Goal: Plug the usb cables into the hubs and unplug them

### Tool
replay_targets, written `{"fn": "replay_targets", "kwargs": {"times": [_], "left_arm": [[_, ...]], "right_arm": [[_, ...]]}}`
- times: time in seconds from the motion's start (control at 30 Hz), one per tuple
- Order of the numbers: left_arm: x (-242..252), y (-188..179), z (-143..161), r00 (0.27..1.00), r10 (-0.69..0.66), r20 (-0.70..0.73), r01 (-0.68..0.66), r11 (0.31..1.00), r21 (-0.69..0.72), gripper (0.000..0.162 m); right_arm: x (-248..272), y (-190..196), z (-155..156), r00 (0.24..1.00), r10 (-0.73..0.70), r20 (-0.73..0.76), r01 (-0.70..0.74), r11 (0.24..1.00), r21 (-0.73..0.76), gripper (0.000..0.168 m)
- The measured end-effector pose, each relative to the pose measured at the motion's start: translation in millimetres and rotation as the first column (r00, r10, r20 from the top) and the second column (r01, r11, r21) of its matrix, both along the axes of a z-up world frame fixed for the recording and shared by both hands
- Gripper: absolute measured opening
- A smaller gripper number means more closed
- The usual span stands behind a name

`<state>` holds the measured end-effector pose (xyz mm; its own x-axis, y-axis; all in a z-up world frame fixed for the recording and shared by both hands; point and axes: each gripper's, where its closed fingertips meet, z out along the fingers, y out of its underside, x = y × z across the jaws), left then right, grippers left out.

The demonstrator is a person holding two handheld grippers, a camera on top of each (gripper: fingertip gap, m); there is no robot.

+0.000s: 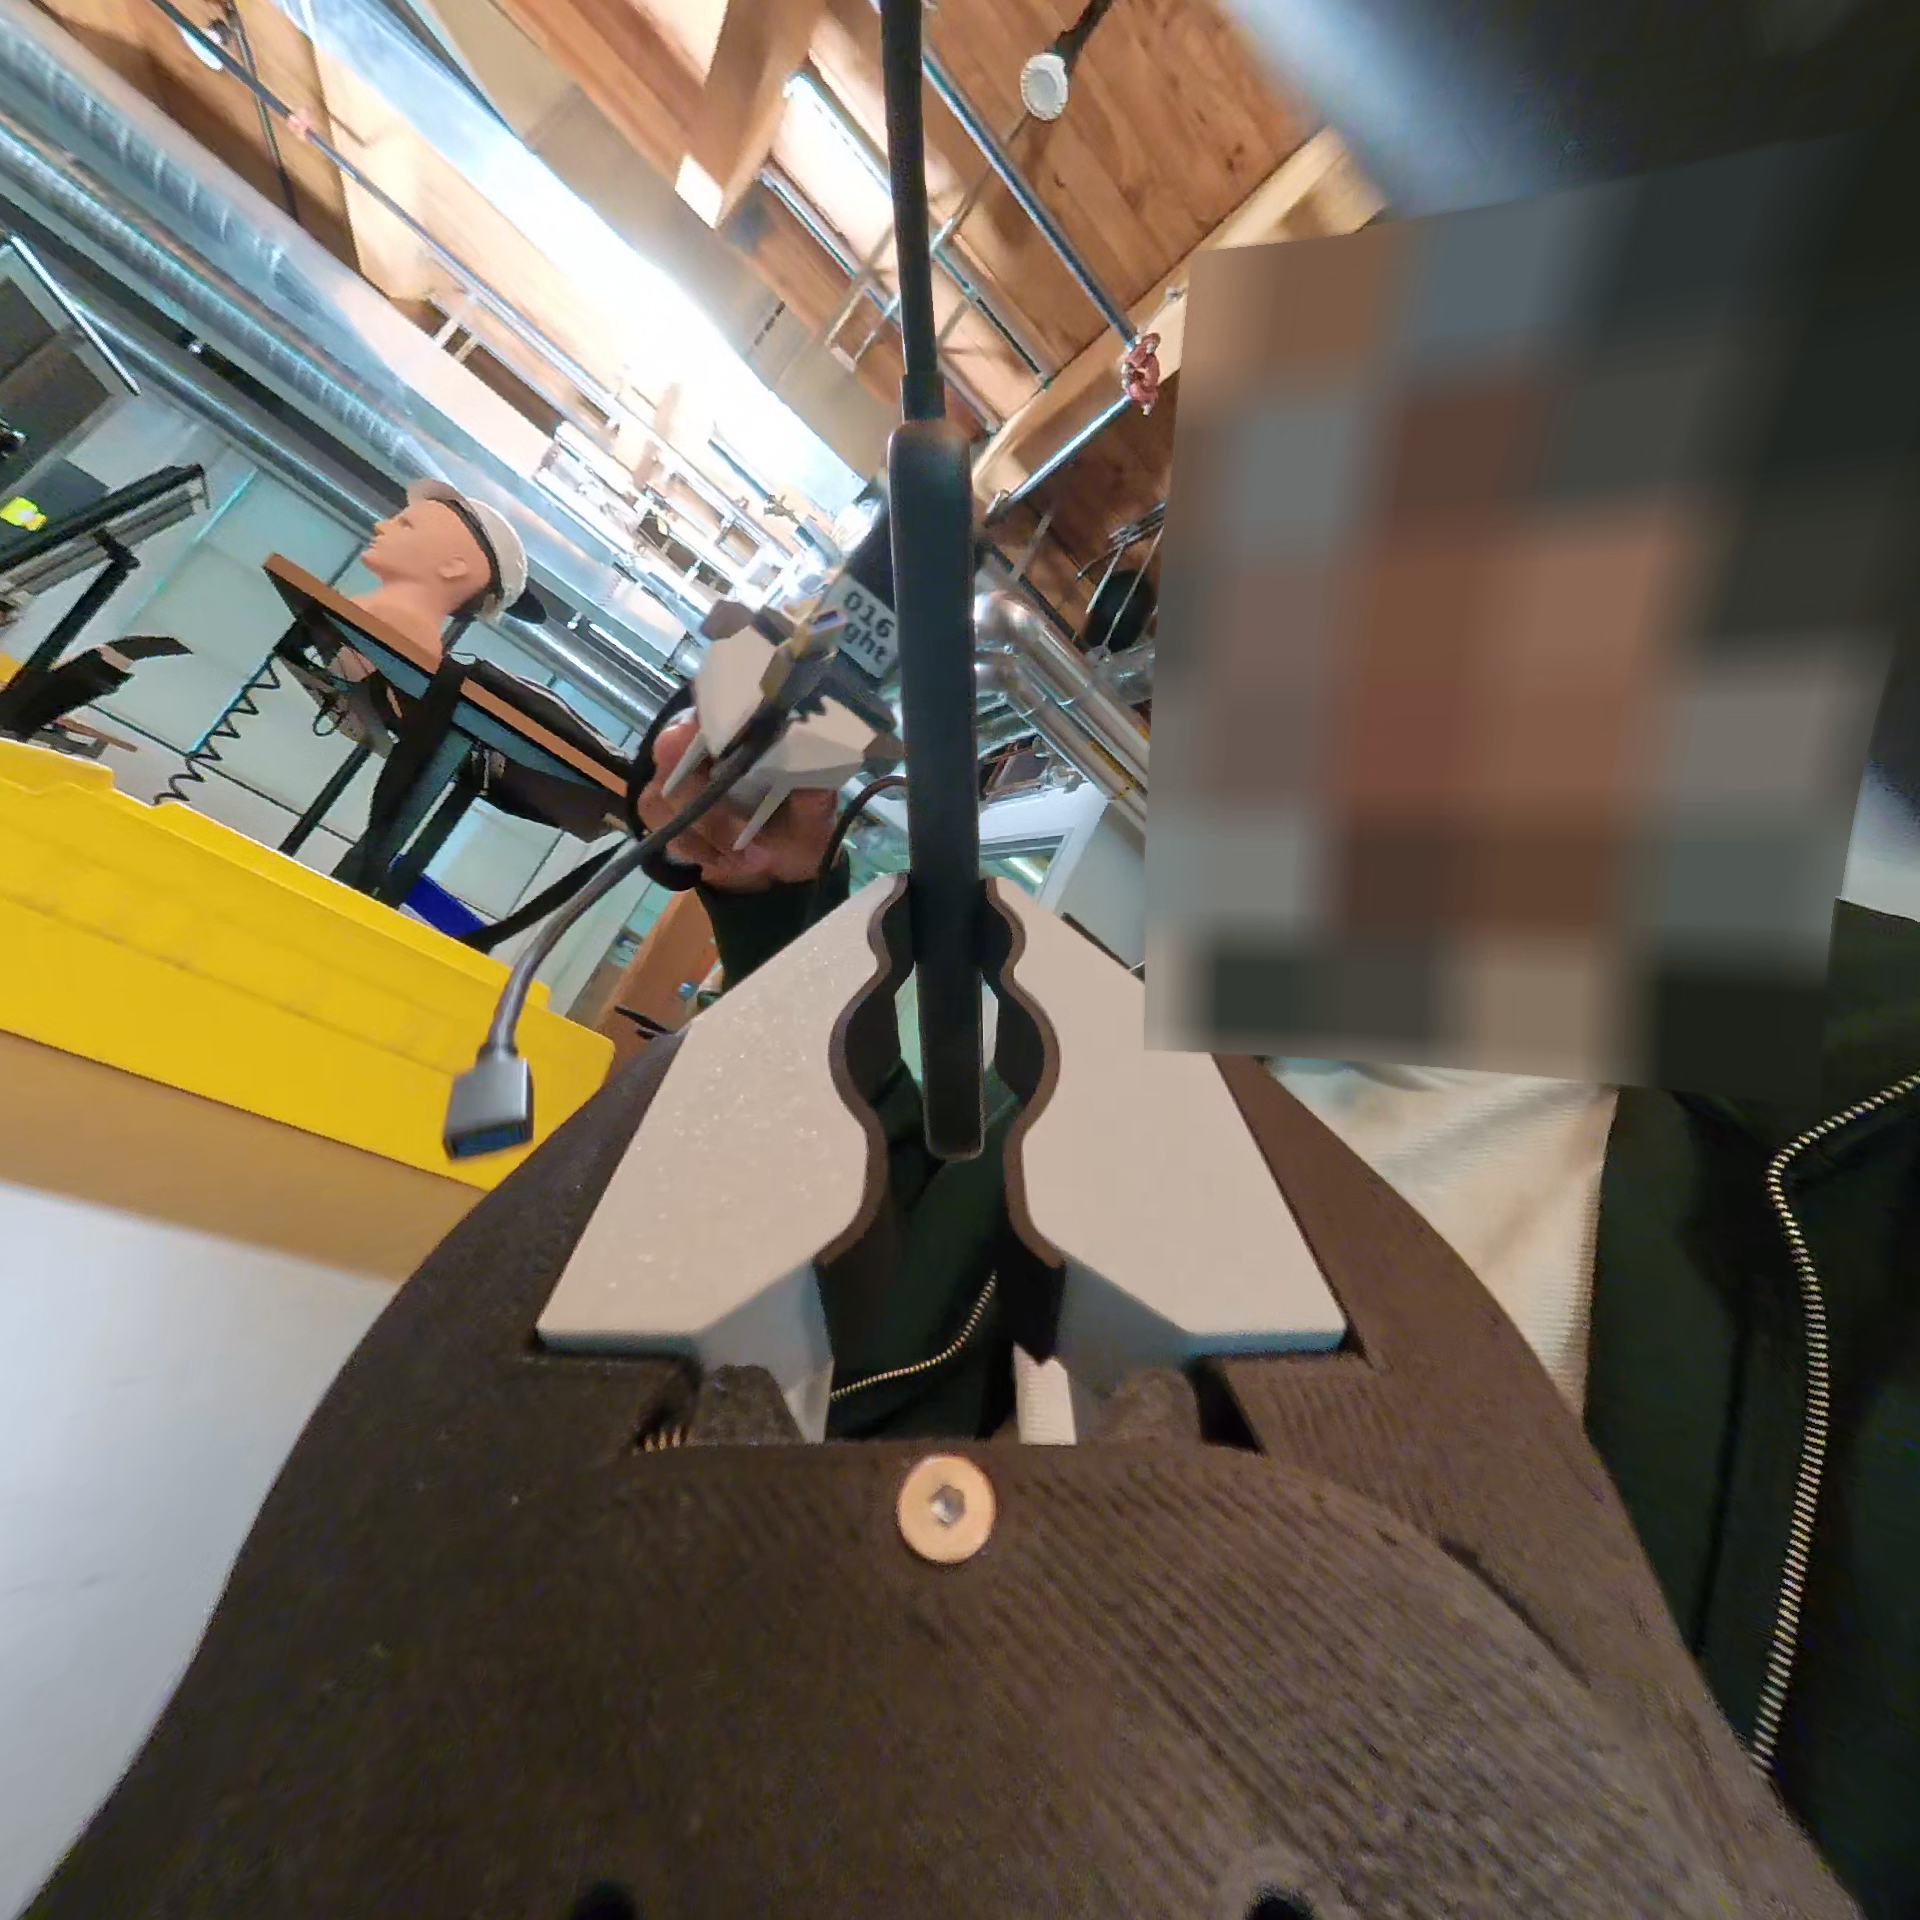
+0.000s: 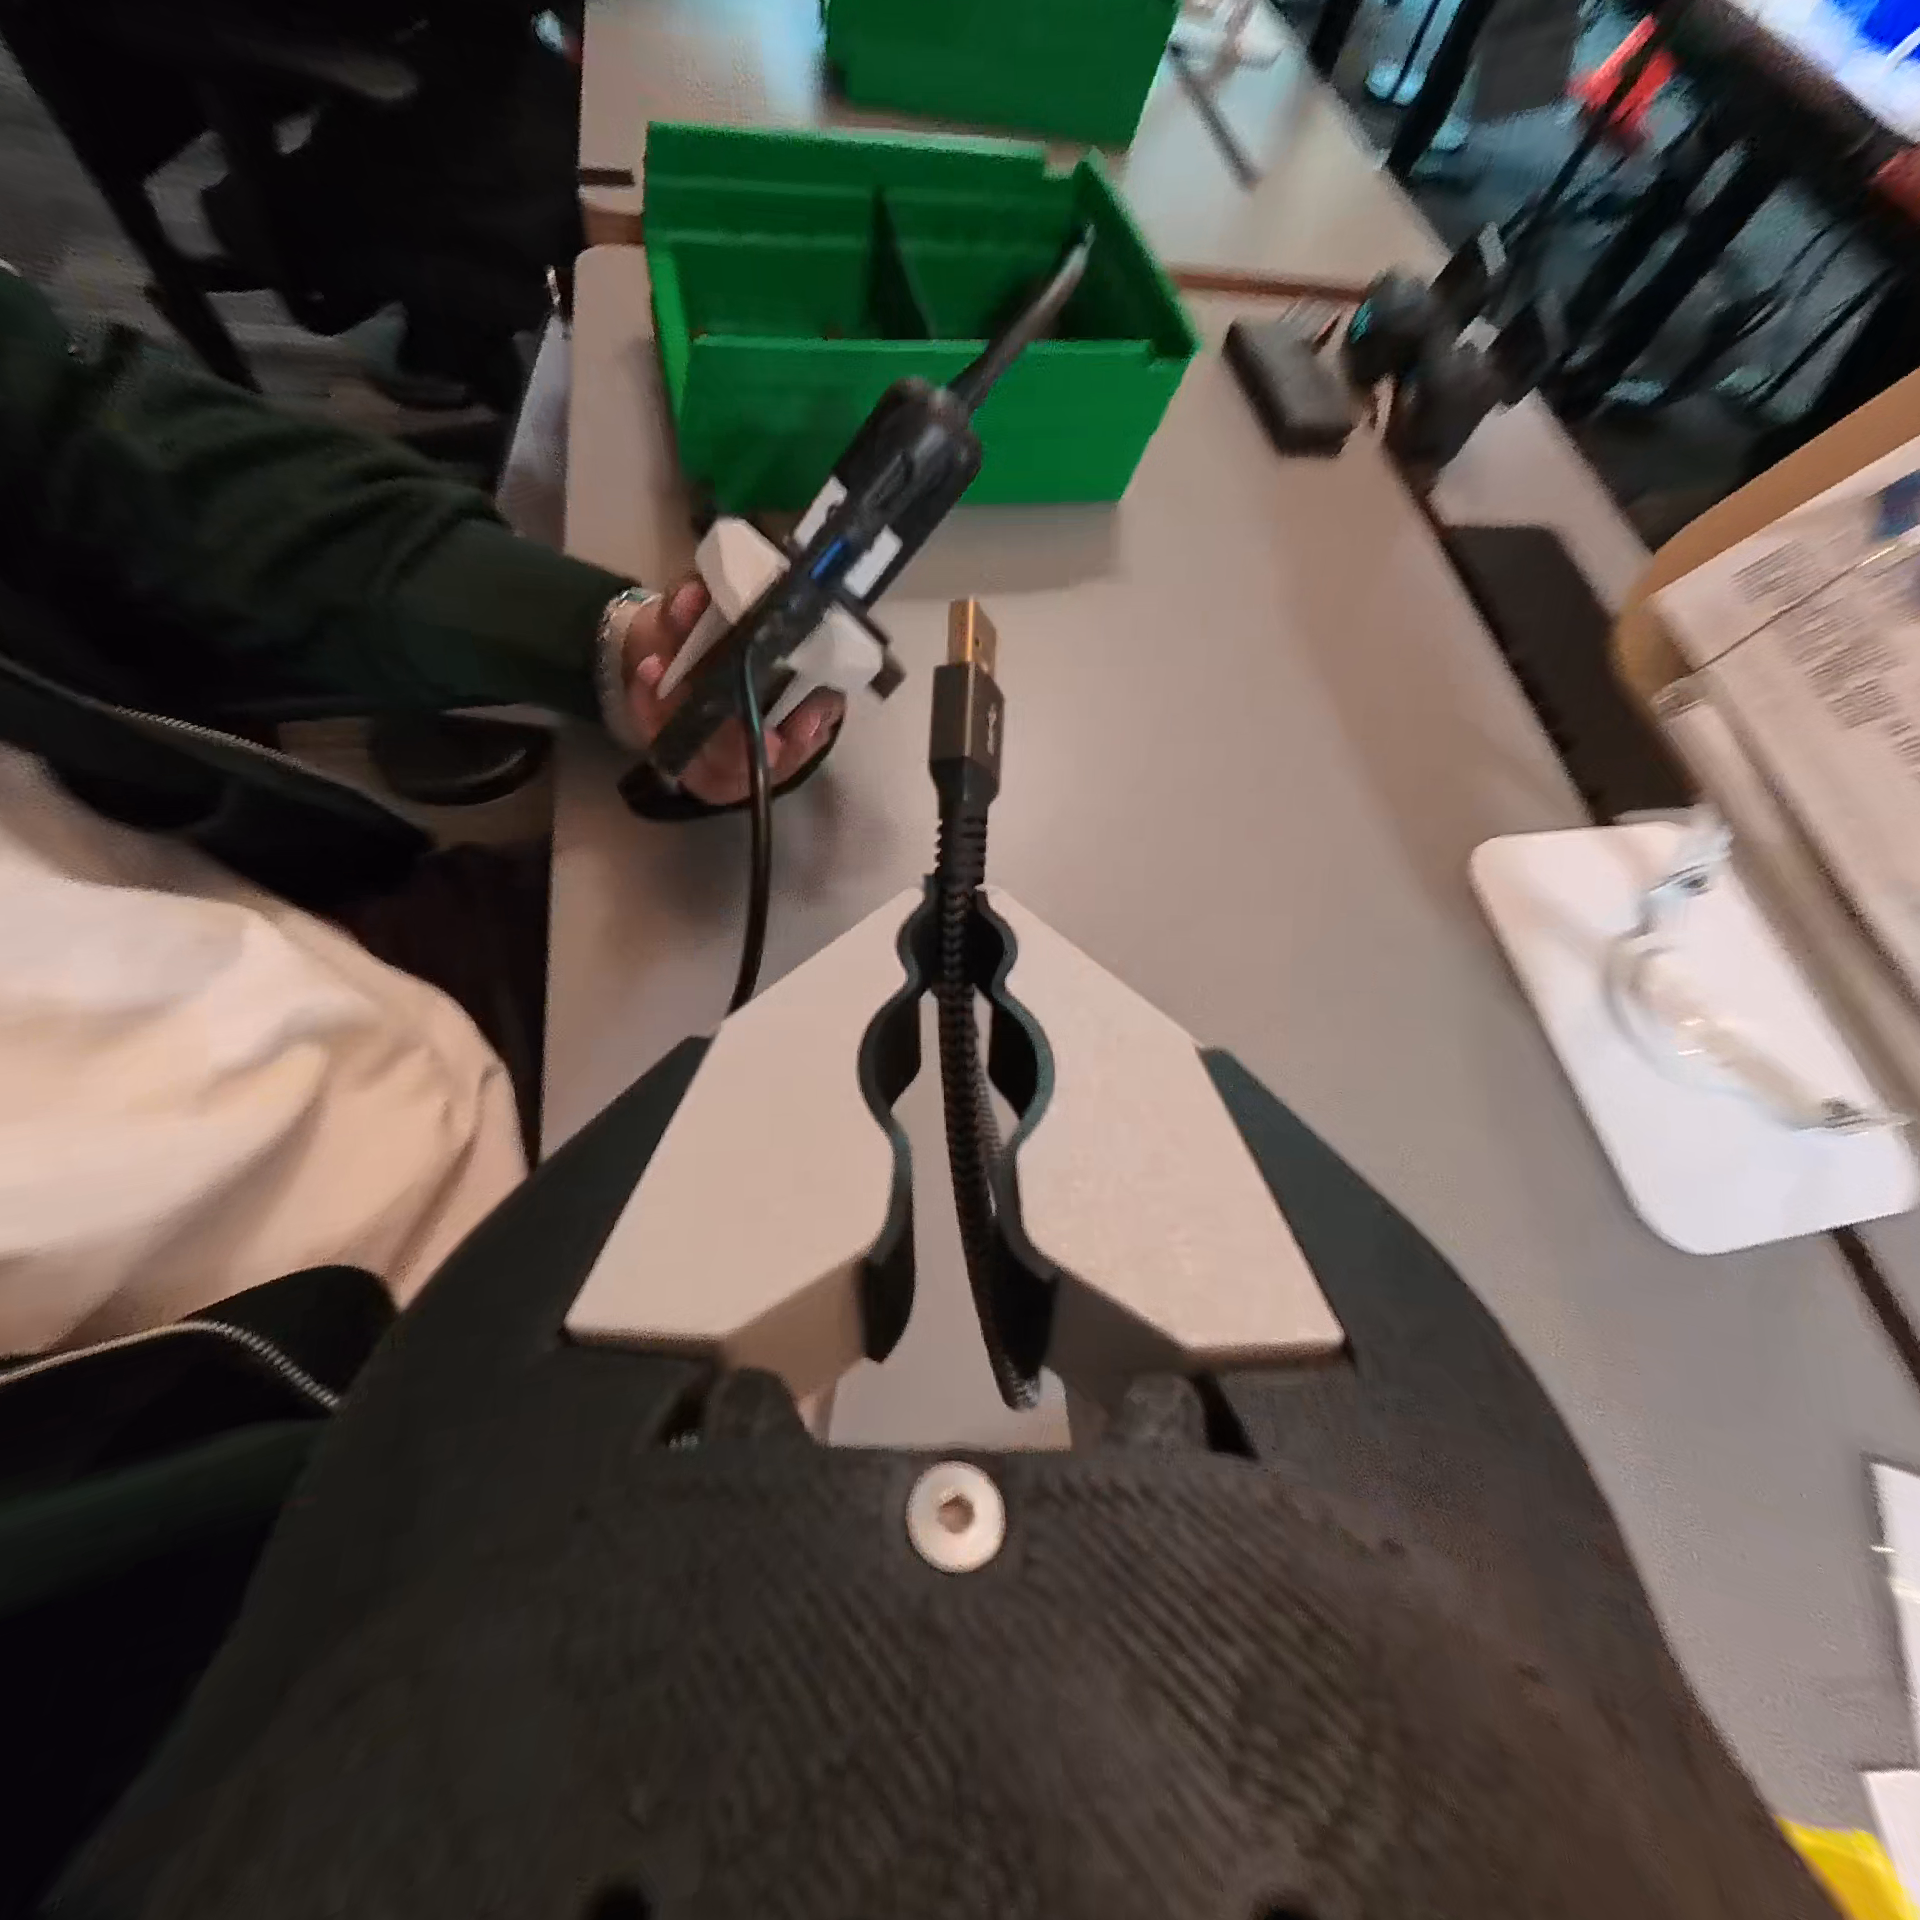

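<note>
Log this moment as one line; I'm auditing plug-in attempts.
left hand-held gripper: shut on black hub | right hand-held gripper: shut on braided usb cable | plug: not inserted, both held above table

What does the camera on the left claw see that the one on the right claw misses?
Only the left view shows the ceiling beams, a yellow bin, a mannequin head wearing a white cap, and a dangling gray cable end.

Only the right view shows the tabletop, a green bin, a white tray, and the gold-tipped plug of the braided cable.

Both show the left claw shut on the black hub, and the right claw shut on the braided cable.
</note>
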<state>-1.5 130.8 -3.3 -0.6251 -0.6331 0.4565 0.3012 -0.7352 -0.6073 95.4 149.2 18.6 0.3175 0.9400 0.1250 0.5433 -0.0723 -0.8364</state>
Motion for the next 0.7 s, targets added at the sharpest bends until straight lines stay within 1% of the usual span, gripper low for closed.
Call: {"fn": "replay_targets", "kwargs": {"times": [0.13, 0.23, 0.37, 0.5, 0.7], "left_arm": [[-7.2, -5.1, 4.7, 0.998, -0.047, 0.043, 0.047, 0.999, -0.002, 0.010], [-11.2, -11.1, 8.1, 0.994, -0.088, 0.066, 0.088, 0.996, 0.004, 0.010], [-9.3, -14.4, 7.6, 0.994, -0.098, 0.056, 0.097, 0.995, 0.014, 0.010], [-6.8, -15.1, 6.2, 0.994, -0.099, 0.044, 0.099, 0.995, 0.016, 0.010], [-4.7, -15.2, 4.8, 0.995, -0.098, 0.034, 0.097, 0.995, 0.015, 0.010]], "right_arm": [[-9.4, -8.1, -13.4, 0.999, 0.041, 0.012, -0.040, 0.994, -0.100, 0.004], [-17.0, -14.0, -13.2, 0.998, 0.068, -0.016, -0.070, 0.988, -0.137, 0.004], [-23.2, -23.2, -6.8, 0.989, 0.112, -0.100, -0.130, 0.971, -0.200, 0.004], [-22.3, -25.8, -0.5, 0.978, 0.127, -0.163, -0.163, 0.960, -0.229, 0.004], [-22.3, -32.2, 0.1, 0.969, 0.170, -0.180, -0.210, 0.950, -0.232, 0.004]]}}
